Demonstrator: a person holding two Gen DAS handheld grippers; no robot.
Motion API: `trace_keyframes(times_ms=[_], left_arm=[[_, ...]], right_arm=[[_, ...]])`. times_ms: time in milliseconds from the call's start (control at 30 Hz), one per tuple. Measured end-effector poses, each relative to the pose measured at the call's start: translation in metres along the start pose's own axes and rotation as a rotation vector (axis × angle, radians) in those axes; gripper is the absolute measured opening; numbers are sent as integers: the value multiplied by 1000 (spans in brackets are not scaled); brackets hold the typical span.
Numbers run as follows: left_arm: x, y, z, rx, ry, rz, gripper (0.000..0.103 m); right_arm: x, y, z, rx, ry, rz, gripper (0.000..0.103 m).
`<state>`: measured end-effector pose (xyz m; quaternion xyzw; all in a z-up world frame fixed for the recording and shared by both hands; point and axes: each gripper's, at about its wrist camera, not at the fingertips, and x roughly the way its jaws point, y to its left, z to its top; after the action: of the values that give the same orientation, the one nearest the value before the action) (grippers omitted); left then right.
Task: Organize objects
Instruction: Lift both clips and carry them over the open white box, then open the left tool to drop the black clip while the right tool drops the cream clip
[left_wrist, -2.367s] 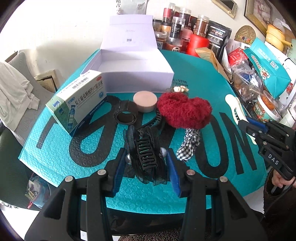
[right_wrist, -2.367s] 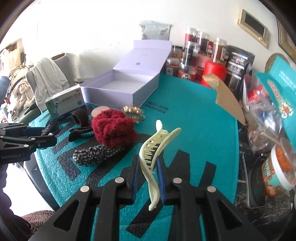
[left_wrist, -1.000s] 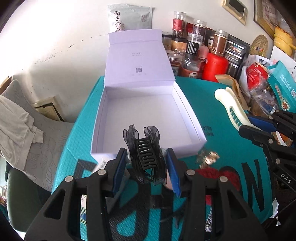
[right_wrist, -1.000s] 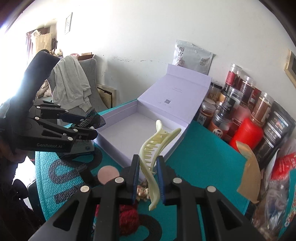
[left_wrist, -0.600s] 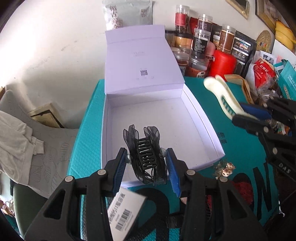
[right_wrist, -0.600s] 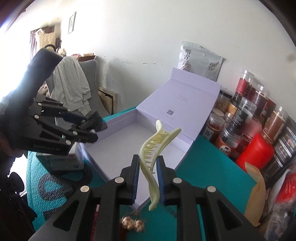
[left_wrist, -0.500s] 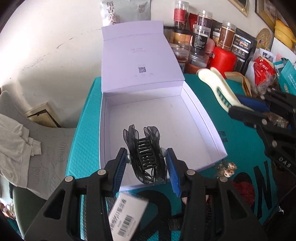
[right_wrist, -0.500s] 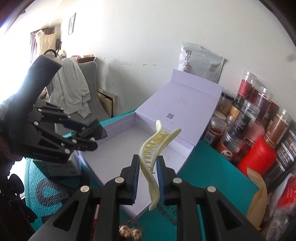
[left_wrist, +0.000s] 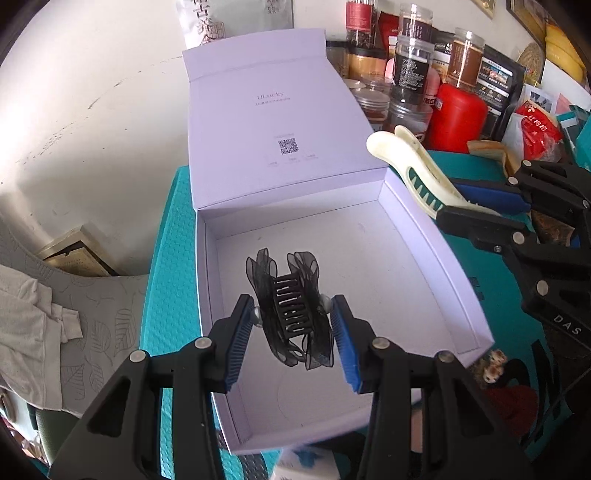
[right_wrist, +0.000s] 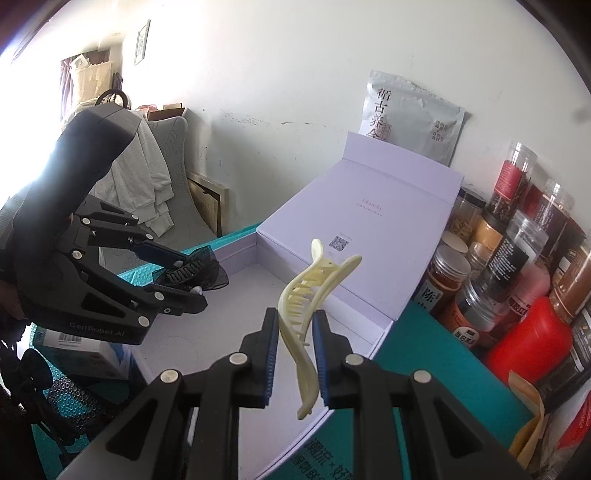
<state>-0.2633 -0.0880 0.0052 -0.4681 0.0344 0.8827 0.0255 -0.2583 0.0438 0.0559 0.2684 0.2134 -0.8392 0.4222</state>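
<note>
An open pale lilac box (left_wrist: 458, 280) with its lid (left_wrist: 273, 122) standing up sits on the teal mat; its inside holds nothing. My left gripper (left_wrist: 293, 325) is shut on a black gauze-bow hair claw (left_wrist: 291, 314) and holds it above the box's near half. My right gripper (right_wrist: 295, 332) is shut on a cream hair claw (right_wrist: 306, 314), held over the box's right rim (right_wrist: 384, 332). The cream hair claw (left_wrist: 413, 173) and the right gripper show at the right of the left wrist view; the left gripper and the black claw (right_wrist: 192, 273) show at the left of the right wrist view.
Jars and a red canister (left_wrist: 458, 110) crowd the table behind and right of the box. A red knit scrunchie (left_wrist: 513, 406) and small gold clip (left_wrist: 491, 365) lie on the teal mat (left_wrist: 173, 258) by the box's right front corner. A medicine carton (right_wrist: 74, 350) lies left.
Both grippers have lifted their hair claws off the mat and carried them to the box; over the last half second they moved further in over its opening.
</note>
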Motion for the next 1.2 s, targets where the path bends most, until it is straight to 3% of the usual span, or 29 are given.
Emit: trace_keyframes(times_ms=[633, 1200], left_arm=[[61, 7, 24, 64, 29, 94, 41], [90, 8, 20, 67, 113, 65, 41]], right_arm=[[60, -28, -1, 58, 49, 0, 18], [92, -18, -14, 32, 125, 19, 18]])
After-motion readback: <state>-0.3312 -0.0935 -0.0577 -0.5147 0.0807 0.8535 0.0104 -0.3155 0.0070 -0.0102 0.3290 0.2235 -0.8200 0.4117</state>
